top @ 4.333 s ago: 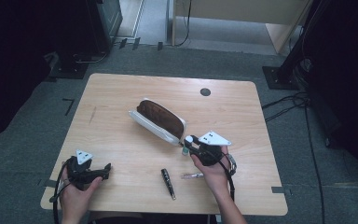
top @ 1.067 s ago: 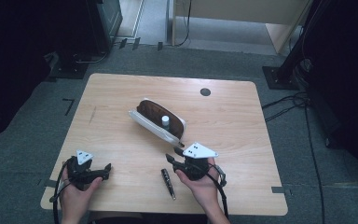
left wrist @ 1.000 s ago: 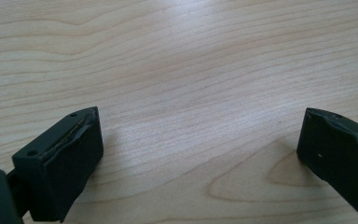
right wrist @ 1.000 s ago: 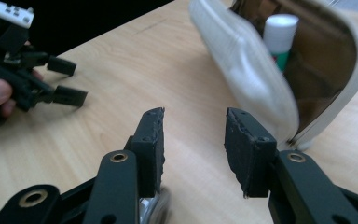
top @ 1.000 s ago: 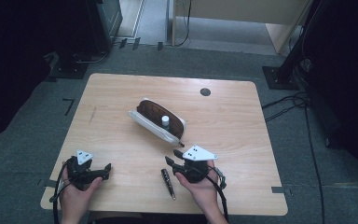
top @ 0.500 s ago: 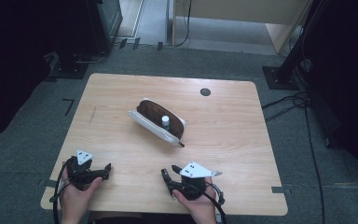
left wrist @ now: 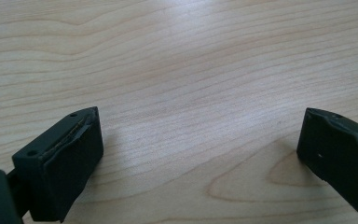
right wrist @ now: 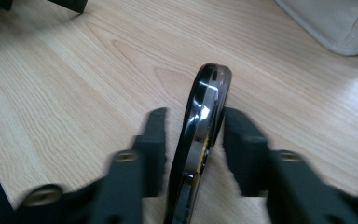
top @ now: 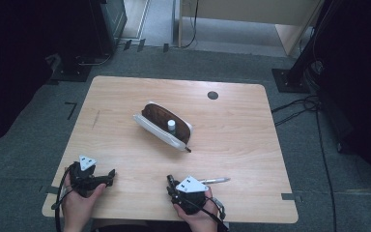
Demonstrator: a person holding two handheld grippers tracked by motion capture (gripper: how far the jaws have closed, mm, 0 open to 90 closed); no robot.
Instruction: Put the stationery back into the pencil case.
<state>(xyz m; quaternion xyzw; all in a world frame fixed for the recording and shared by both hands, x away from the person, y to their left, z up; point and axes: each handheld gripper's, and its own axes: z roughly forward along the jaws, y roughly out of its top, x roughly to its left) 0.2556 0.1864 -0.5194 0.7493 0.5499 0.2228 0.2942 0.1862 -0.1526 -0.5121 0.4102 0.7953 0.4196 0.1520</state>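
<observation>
a: what's the right gripper after?

b: a glossy black pen lying on the table, at six o'clock from the open pencil case. its jaws have just been closing, the pen sits between them, small gaps showing.

a: how will it handle?

b: light, stiff, slick and round, so it may roll or squirt out. i'd pinch mid-barrel, squarely.

a: the left gripper?

b: spread wide over bare wood, empty. a silver pen lies at three o'clock of the right hand.

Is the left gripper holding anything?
No: in its own view the left gripper stands wide open over bare table.
</observation>
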